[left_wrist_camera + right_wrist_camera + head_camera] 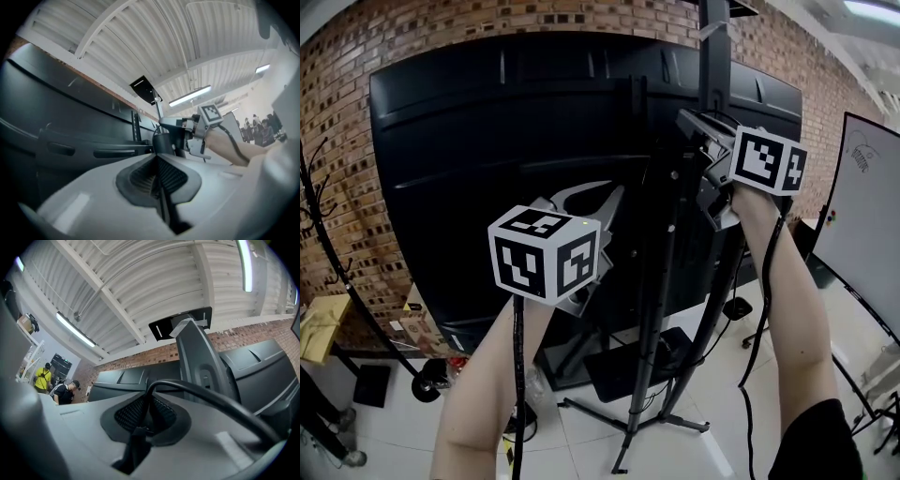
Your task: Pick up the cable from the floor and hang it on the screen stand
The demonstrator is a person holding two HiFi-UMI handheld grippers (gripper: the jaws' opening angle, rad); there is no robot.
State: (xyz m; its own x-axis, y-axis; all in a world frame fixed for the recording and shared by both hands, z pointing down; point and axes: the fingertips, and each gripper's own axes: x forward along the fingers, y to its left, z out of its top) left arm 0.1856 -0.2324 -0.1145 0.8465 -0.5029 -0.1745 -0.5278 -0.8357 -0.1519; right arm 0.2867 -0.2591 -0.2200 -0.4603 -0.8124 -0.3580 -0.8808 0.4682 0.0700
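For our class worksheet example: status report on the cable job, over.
Left gripper shut, empty. Right gripper shut on thick black cable, arching beside grey screen stand post; hang unconfirmed. No obstruction seen.

Brick wall (337,141) behind, pale tiled floor (581,436) below. A whiteboard (862,234) (faintly scribbled) stands right; strip lights (244,263) line the ribbed ceiling (140,277).

A red brick wall (337,141) closes off the rear of the area. In front of it at the left, a black coat stand (427,384) rests on the white tiled floor (581,441), with a yellowish parcel (319,328) near it at the left edge. A whiteboard (862,216) stands at the right edge, and the white ribbed ceiling (140,282) overhead carries strip lights (75,329). Persons (70,392) are visible in the far background, one of them in a yellow vest (43,376).
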